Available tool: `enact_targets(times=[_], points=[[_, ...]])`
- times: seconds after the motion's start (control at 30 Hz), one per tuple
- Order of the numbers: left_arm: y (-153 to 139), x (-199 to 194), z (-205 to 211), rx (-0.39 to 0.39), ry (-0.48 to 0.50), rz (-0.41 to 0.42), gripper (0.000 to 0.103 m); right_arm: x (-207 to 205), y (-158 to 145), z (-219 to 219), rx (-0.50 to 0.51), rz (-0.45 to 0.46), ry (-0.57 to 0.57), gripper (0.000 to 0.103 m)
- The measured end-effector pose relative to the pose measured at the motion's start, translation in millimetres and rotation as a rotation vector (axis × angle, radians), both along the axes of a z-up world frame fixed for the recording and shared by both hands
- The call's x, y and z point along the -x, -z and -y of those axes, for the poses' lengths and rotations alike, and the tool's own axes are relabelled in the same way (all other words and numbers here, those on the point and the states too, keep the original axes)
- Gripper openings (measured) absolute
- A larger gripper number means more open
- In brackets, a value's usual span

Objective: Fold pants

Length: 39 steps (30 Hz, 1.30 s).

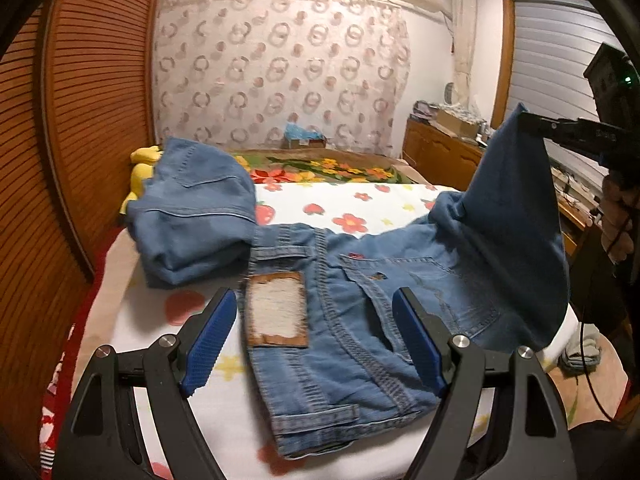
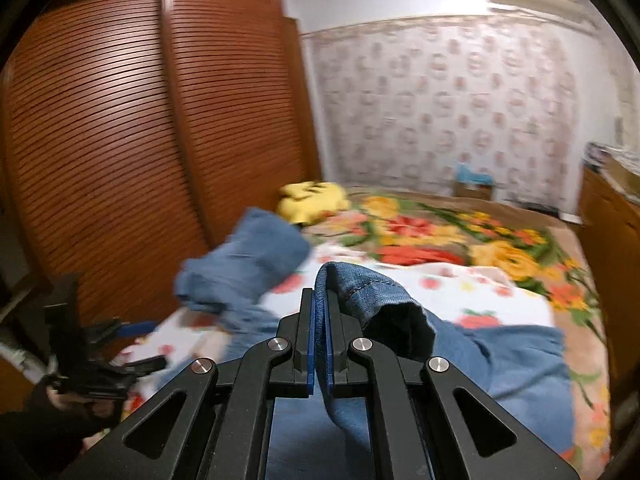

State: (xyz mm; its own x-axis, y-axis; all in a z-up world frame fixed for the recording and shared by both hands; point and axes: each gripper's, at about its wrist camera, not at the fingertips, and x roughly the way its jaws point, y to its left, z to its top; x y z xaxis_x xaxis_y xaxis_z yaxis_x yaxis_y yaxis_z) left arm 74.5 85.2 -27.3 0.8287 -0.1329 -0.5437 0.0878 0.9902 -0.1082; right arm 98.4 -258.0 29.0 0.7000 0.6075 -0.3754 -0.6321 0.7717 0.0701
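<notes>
On bed [image 1: 360,204], right gripper [image 2: 319,344] clamped lifted jeans [image 1: 360,320] hem; left gripper [image 1: 316,336] gaped empty near waistband; folding barely begun.

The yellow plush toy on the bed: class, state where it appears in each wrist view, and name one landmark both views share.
Left wrist view: yellow plush toy at centre-left, partly behind the folded blue denim pile.
Right wrist view: just above centre, beside the brown slatted wardrobe.
Shared landmark: that wardrobe.
</notes>
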Motion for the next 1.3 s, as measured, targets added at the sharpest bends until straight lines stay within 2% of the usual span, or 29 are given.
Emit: enact_targets(times=[0.1, 0.17, 0.2, 0.23, 0.3, 0.33, 0.53, 0.6, 0.7, 0.97, 1.03, 1.1, 1.13, 1.2, 1.23, 1.27, 1.3], points=[[-2.1, 1.9, -6.4, 0.001, -0.013, 0.004, 0.081, 1.1, 2.2, -16.6, 0.012, -0.040, -0.084, 0.004], [-2.0, 3.1, -7.3, 0.002, -0.017, 0.006, 0.081, -3.4, 10.0, -16.0, 0.045, -0.076, -0.100, 0.006], [-2.1, 2.2, -7.5, 0.002, -0.017, 0.006, 0.081, -4.9, 14.4, -14.0, 0.069, -0.083, -0.091, 0.012], [-1.9, 2.2, -7.7, 0.002, -0.016, 0.006, 0.081, -5.3, 18.9, -11.7, 0.091, -0.090, -0.086, 0.023], [-1.2, 1.5, -8.0, 0.004, -0.013, 0.007, 0.081, -8.4, 23.9, -8.4, 0.112, -0.102, -0.079, 0.033], [-0.9, 0.3, -7.3, 0.004, -0.009, 0.005, 0.081, -8.8, 27.1, -2.3, 0.120, -0.105, -0.065, 0.035], [0.5, -8.5, 11.8, -0.007, 0.037, -0.006, 0.081, -11.5, 32.0, 2.1, 0.148, -0.125, 0.015, 0.039], [0.7, -12.3, 20.0, -0.013, 0.059, -0.010, 0.081, -11.3, 33.0, -21.0, 0.160, -0.148, 0.040, 0.039], [2.8, -16.3, 31.0, -0.019, 0.089, -0.019, 0.081, -21.7, 45.8, -22.2, 0.167, -0.194, 0.065, 0.040], [21.2, -29.5, 54.9, -0.025, 0.193, -0.081, 0.074, -37.8, 65.3, -44.1, 0.173, -0.276, 0.064, 0.041], [27.6, -36.6, 60.8, -0.032, 0.215, -0.105, 0.070, -39.3, 67.9, -49.1, 0.174, -0.296, 0.056, 0.041], [33.5, -42.6, 67.0, -0.046, 0.229, -0.124, 0.054, -43.7, 68.7, -51.0, 0.180, -0.316, 0.053, 0.041], [36.1, -45.6, 69.4, -0.051, 0.234, -0.134, 0.049, -45.1, 69.7, -53.0, 0.182, -0.325, 0.054, 0.041], [38.5, -47.2, 72.9, -0.061, 0.240, -0.141, 0.032, -46.3, 69.9, -53.4, 0.170, -0.336, 0.054, 0.041], [38.2, -45.8, 73.3, -0.063, 0.241, -0.137, 0.028, -47.2, 69.0, -50.7, 0.161, -0.338, 0.047, 0.041], [37.1, -43.7, 72.9, -0.064, 0.237, -0.133, 0.022, -45.9, 67.0, -49.9, 0.156, -0.336, 0.033, 0.036], [35.3, -41.3, 72.0, -0.064, 0.234, -0.127, 0.020, -44.2, 65.9, -47.1, 0.156, -0.327, 0.021, 0.019]])
